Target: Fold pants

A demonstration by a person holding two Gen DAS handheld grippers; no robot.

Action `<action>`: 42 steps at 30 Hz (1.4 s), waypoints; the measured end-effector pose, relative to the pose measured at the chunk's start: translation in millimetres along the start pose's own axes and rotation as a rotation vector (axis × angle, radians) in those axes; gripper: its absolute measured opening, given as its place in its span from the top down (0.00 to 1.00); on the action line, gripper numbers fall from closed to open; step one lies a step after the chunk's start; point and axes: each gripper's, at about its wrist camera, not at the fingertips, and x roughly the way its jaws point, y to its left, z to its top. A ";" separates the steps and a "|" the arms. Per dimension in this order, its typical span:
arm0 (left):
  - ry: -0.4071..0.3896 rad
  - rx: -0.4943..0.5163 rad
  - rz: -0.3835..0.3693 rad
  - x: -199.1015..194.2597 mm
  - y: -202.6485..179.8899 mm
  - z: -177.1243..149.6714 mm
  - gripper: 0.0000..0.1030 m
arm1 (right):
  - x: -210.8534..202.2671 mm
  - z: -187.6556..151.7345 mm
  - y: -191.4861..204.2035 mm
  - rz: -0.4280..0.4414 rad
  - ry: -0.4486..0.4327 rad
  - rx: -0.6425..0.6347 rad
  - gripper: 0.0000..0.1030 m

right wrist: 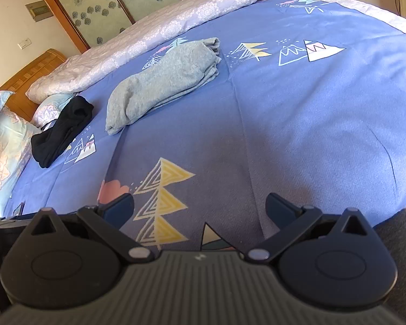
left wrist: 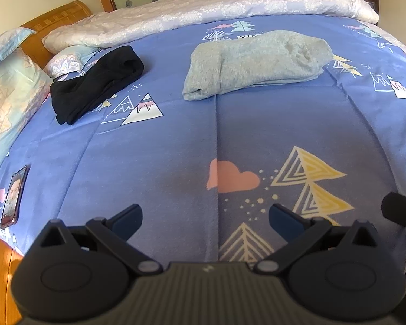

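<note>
Folded grey pants (left wrist: 254, 63) lie in a neat bundle on the blue patterned bed cover (left wrist: 162, 149), far ahead of both grippers; they also show in the right wrist view as grey pants (right wrist: 167, 81). A black garment (left wrist: 94, 84) lies bunched to their left near the pillows, seen too as the black garment (right wrist: 62, 132). My left gripper (left wrist: 205, 219) hovers open over bare cover near the front edge, nothing between its fingers. My right gripper (right wrist: 199, 211) is likewise open and empty, well short of the pants.
A phone (left wrist: 13, 197) lies at the left edge of the bed. Pillows (left wrist: 8, 94) and a wooden headboard (left wrist: 59, 13) sit at the left. A rolled pale quilt (left wrist: 203, 8) runs along the far side. Part of the right gripper (left wrist: 400, 211) shows at the right.
</note>
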 end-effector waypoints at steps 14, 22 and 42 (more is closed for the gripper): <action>0.008 0.000 0.002 2.1 -1.0 -2.3 0.00 | 0.5 0.5 -0.9 0.001 0.006 0.001 0.00; 0.013 0.005 0.004 4.2 -1.0 -2.7 0.00 | 2.0 -0.6 -3.3 0.002 0.018 0.013 0.00; 0.042 0.013 0.010 11.2 -0.3 -3.9 0.00 | 2.7 2.7 -10.9 0.007 0.035 0.020 0.00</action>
